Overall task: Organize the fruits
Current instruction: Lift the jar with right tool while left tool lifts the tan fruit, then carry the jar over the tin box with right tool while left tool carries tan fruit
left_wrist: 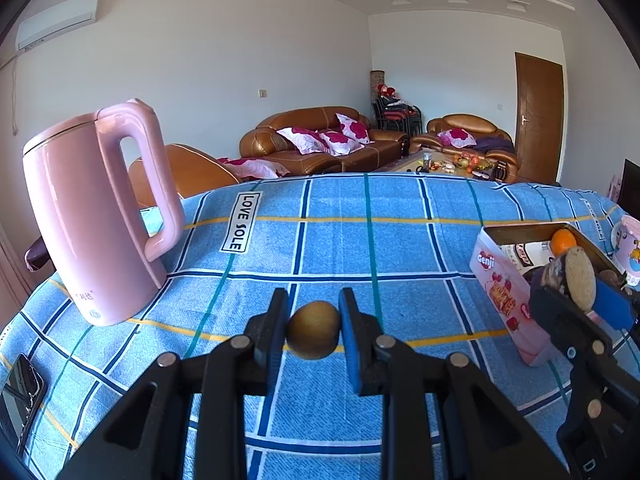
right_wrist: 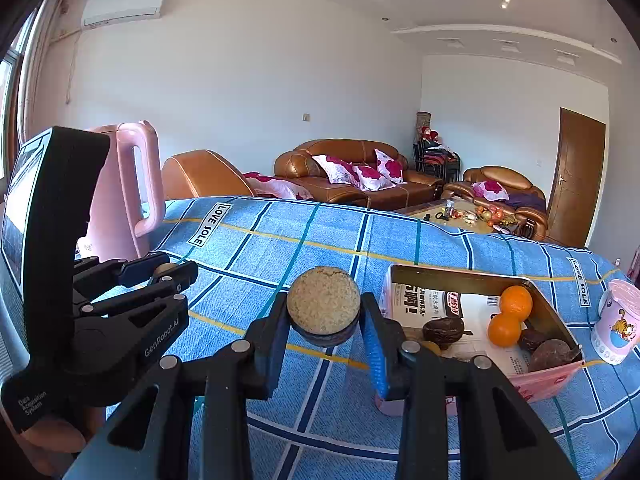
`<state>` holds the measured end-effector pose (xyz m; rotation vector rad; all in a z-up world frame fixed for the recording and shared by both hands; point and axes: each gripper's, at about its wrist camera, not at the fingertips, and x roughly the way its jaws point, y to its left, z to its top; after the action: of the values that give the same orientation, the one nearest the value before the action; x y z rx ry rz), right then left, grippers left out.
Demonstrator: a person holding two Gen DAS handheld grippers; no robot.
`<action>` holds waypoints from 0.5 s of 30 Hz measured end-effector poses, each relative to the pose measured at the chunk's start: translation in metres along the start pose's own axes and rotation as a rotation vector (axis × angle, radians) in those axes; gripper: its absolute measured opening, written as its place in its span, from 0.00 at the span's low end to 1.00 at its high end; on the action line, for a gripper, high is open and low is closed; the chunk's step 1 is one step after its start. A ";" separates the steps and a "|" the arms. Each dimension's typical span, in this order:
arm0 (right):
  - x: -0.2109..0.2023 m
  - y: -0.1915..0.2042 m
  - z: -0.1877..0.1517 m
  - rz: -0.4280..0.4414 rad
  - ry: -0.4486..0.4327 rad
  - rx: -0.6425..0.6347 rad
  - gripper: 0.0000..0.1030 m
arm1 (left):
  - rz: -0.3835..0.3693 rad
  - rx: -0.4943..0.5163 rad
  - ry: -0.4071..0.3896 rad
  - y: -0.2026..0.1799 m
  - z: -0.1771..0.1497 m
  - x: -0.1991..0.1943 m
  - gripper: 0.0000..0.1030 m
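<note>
My left gripper point(left_wrist: 314, 322) is shut on a brown-green kiwi point(left_wrist: 313, 330), held just above the blue checked tablecloth point(left_wrist: 360, 240). To its right, my right gripper point(left_wrist: 580, 290) is shut on a dark round fruit with a pale grainy face point(left_wrist: 580, 280), in front of the pink tin box point(left_wrist: 502, 280). In the right wrist view that same fruit point(right_wrist: 323, 300) sits between the right gripper's point(right_wrist: 324, 314) blue pads. The box point(right_wrist: 460, 273) to its right holds two oranges point(right_wrist: 516, 300) and dark fruits point(right_wrist: 444, 330) on paper. The left gripper point(right_wrist: 164, 270) is at the left.
A tall pink kettle point(left_wrist: 92, 216) stands at the table's left. A phone point(left_wrist: 20, 392) lies at the near left edge. A pink cartoon cup point(right_wrist: 616, 320) stands right of the box. Brown sofas and a coffee table lie beyond the table's far edge.
</note>
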<state>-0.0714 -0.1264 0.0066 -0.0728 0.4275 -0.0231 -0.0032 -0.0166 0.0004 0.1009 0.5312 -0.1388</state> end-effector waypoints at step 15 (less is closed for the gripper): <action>-0.022 -0.046 -0.010 -0.083 -0.009 0.007 0.36 | -0.053 0.044 0.003 -0.042 -0.001 -0.015 0.26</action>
<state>-0.0963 -0.1718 0.0101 -0.0833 0.4149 -0.1061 -0.0235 -0.0558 0.0046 0.1304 0.5342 -0.2018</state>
